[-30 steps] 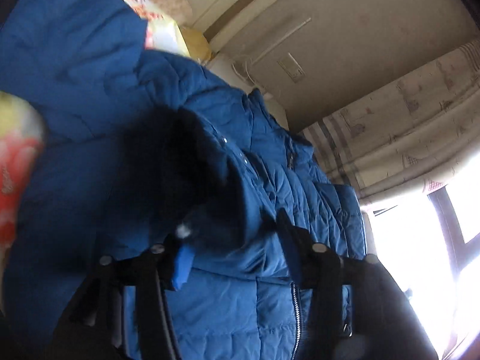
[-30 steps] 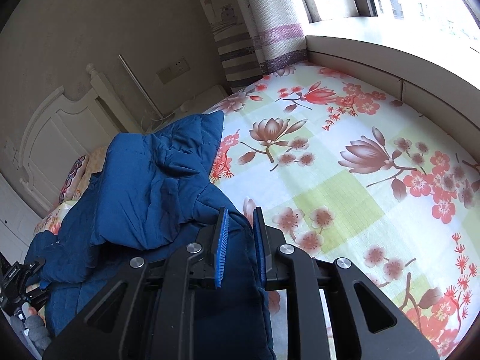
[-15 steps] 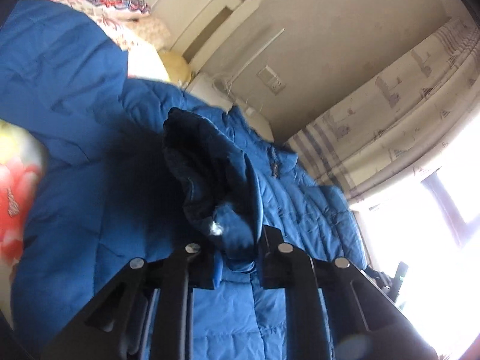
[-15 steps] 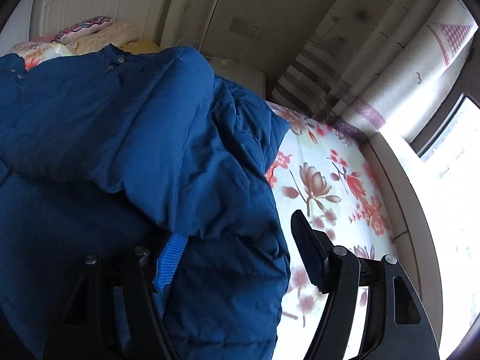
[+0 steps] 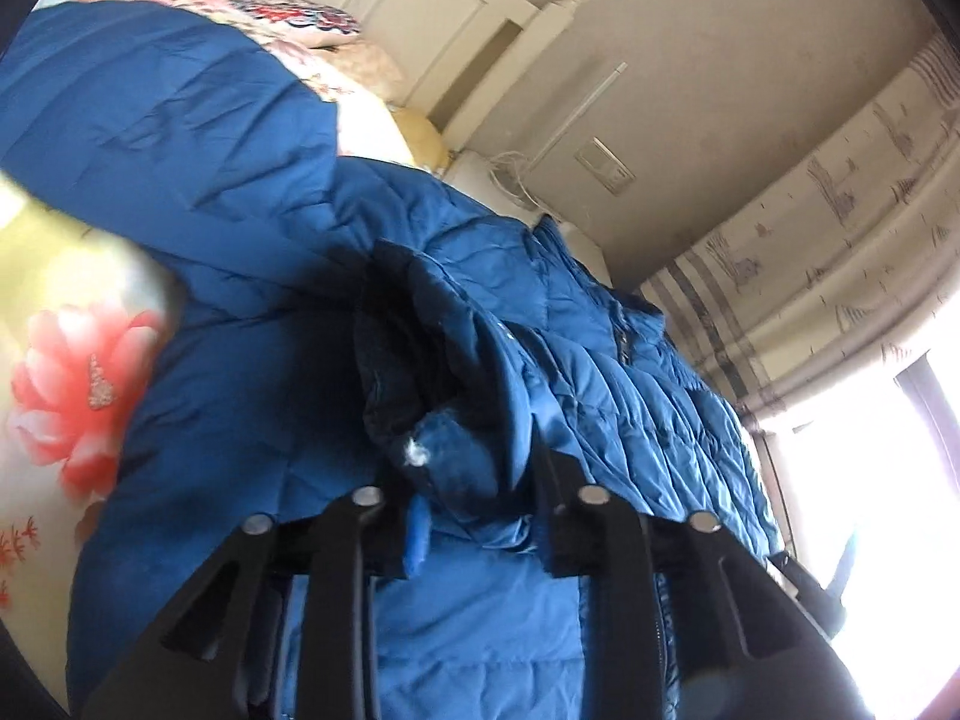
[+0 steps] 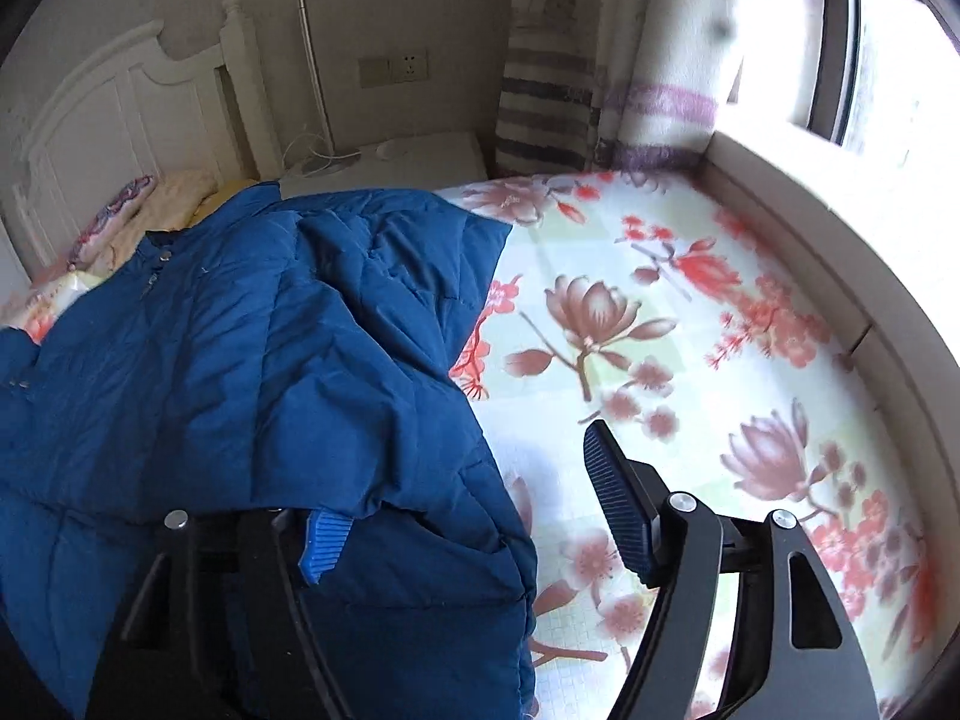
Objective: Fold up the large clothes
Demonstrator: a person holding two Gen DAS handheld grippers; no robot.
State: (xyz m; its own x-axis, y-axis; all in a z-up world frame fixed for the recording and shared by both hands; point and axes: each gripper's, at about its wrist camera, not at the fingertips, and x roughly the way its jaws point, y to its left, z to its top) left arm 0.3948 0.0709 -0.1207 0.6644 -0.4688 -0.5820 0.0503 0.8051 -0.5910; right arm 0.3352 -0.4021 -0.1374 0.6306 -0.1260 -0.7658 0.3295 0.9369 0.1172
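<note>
Blue quilted jacket (image 5: 252,312) spread over a bed with a floral sheet (image 6: 672,324), filling most of the left wrist view and the left half of the right wrist view.

Left hand-held gripper (image 5: 480,516): jaws narrow, having just been opening a little, with a bunched fold of the jacket's hem and dark lining rising between the fingers (image 5: 555,510). Blue pad of the left finger just visible beside the fabric. Cannot tell whether the pads press on the fold or merely flank it. A small white tuft (image 5: 415,453) on the fabric just ahead of the fingertips. Beyond the fold, quilted panels and a zip running away toward the curtain (image 5: 840,252). To the left of the gripper, bare sheet with a red flower.

Right hand-held gripper (image 6: 462,516): jaws wide, having just been opening. Left fingertip with its blue ribbed pad (image 6: 324,540) tucked under the jacket's edge, fabric draped over it; right finger standing clear over bare sheet, touching nothing. Jacket edge lying between the two fingers, unpinched.

Far ahead of both grippers: white headboard (image 6: 120,120), pillows (image 6: 174,192), a wall socket (image 6: 393,67) and a striped curtain. Window (image 6: 888,60) to the right of the right gripper, very bright.
</note>
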